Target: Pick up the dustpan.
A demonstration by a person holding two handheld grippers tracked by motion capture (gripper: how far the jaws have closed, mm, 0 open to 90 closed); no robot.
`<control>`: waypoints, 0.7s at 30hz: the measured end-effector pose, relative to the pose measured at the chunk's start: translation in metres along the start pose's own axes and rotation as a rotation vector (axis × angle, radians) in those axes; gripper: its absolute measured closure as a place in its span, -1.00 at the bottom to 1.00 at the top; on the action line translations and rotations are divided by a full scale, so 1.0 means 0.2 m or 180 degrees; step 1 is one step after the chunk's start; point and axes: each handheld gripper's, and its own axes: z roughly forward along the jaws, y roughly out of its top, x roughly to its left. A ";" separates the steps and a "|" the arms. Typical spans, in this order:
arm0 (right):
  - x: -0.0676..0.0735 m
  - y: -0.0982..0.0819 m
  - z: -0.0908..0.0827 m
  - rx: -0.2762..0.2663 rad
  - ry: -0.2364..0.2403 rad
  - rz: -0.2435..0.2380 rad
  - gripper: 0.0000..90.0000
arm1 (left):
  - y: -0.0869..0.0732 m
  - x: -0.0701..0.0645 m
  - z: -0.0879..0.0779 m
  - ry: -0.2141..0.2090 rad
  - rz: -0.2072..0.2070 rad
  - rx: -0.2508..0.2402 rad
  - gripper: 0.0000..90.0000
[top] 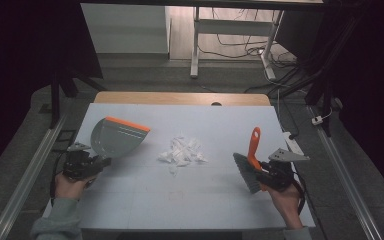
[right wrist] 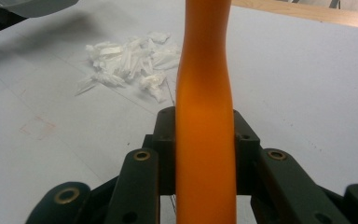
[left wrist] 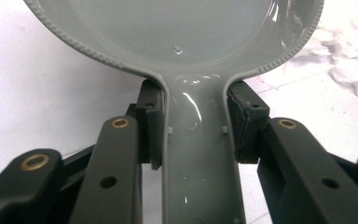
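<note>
A: any readable text, labels or numbers in these?
B: none. grey plastic dustpan [left wrist: 186,37], orange brush handle [right wrist: 205,116], white table sheet [top: 180,200] all blank, no brand marks legible

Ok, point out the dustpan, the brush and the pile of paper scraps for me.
dustpan [top: 114,137]: high view, middle of its grey pan.
brush [top: 253,142]: high view, its orange handle.
paper scraps [top: 182,151]: high view, centre of the white pile.

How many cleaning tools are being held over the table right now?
2: a grey dustpan clamped by its handle in the left gripper at the table's left, and an orange-handled brush clamped in the right gripper at its right.
</note>
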 end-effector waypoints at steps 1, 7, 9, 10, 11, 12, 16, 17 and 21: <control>0.00 0.00 0.00 -0.0005 -0.0001 0.0000 0.57 | 0.00 0.00 0.00 -0.0016 0.0019 0.0002 0.37; -0.01 0.00 0.00 -0.0034 -0.0008 0.0035 0.56 | 0.01 -0.01 -0.02 -0.0071 0.0169 0.0057 0.37; -0.01 0.00 0.00 -0.0038 -0.0011 0.0045 0.57 | 0.01 -0.01 -0.03 -0.0110 0.0220 0.0050 0.37; -0.01 0.00 0.00 -0.0038 -0.0013 0.0045 0.56 | 0.01 -0.02 -0.04 -0.0139 0.0247 0.0048 0.37; -0.01 0.00 0.00 -0.0038 -0.0010 0.0044 0.57 | 0.01 -0.02 -0.04 -0.0150 0.0279 0.0038 0.37; -0.01 0.00 0.00 -0.0038 -0.0010 0.0044 0.57 | 0.01 -0.02 -0.05 -0.0159 0.0299 0.0042 0.37; -0.01 0.00 0.00 -0.0044 -0.0009 0.0031 0.57 | 0.00 -0.03 -0.08 -0.0196 0.0381 0.0049 0.37; 0.00 0.00 0.00 -0.0050 -0.0007 0.0029 0.57 | -0.01 -0.03 -0.08 -0.0207 0.0398 0.0039 0.37; 0.00 0.01 -0.01 -0.0072 -0.0002 0.0011 0.57 | -0.05 -0.04 -0.10 -0.0285 0.0477 0.0053 0.37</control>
